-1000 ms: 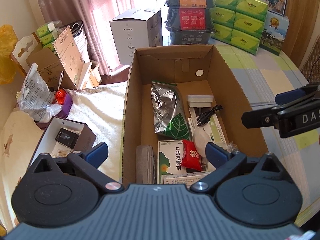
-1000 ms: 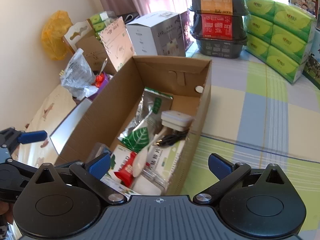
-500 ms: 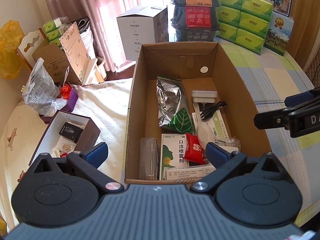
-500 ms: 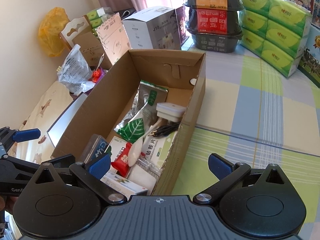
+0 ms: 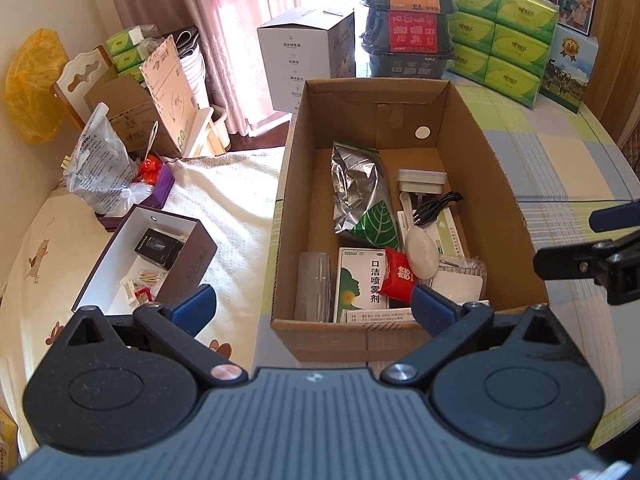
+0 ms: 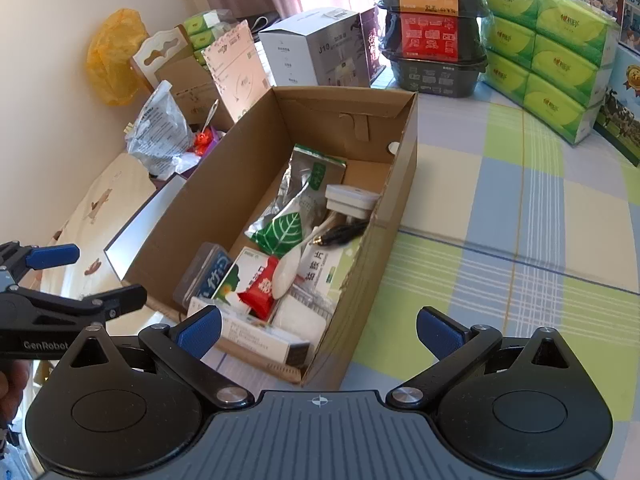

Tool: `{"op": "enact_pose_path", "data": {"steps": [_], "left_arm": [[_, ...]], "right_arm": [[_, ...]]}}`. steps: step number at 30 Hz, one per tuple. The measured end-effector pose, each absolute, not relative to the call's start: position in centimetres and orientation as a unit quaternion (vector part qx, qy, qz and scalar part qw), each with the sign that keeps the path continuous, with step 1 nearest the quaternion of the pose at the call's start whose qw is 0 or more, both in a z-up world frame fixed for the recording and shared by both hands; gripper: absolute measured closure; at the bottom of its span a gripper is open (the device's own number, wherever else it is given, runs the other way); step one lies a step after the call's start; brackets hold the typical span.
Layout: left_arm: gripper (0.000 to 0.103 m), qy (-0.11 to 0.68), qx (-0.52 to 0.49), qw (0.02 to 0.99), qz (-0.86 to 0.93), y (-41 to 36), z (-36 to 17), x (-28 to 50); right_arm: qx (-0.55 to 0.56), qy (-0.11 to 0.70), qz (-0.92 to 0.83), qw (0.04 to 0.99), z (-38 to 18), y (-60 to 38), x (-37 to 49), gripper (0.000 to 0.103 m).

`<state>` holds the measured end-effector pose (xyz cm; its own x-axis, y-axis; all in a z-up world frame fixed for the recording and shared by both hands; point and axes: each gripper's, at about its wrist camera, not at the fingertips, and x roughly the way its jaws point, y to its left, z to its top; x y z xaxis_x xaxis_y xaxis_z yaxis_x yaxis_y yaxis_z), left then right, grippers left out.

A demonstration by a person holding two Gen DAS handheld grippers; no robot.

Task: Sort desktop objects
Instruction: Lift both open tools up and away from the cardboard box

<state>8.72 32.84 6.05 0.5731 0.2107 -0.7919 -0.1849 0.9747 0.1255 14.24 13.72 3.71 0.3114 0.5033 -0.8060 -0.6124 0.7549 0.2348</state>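
An open cardboard box stands on the checked tablecloth. Inside lie a silver leaf-print pouch, a white charger, a black cable, a white spoon, a red packet, a green spray box and a clear case. My left gripper is open, hovering before the box's near end. My right gripper is open over the box's near right corner. Both hold nothing.
Stacked black food trays, green tissue packs and a white carton stand behind the box. Left of it, a small open box of oddments lies on a cream cloth, by a plastic bag.
Both grippers have drawn back from the box and risen, so more of its near end shows. Both stay open. The contents of the box have not moved.
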Motion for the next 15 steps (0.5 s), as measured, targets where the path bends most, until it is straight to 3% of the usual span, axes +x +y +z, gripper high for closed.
{"op": "enact_pose_path", "data": {"steps": [15], "left_arm": [[0.001, 0.457, -0.001, 0.881, 0.119, 32.0, 6.6, 5.3]], "right_arm": [[-0.080, 0.458, 0.340, 0.817, 4.9, 12.9, 11.0, 0.002]]}}
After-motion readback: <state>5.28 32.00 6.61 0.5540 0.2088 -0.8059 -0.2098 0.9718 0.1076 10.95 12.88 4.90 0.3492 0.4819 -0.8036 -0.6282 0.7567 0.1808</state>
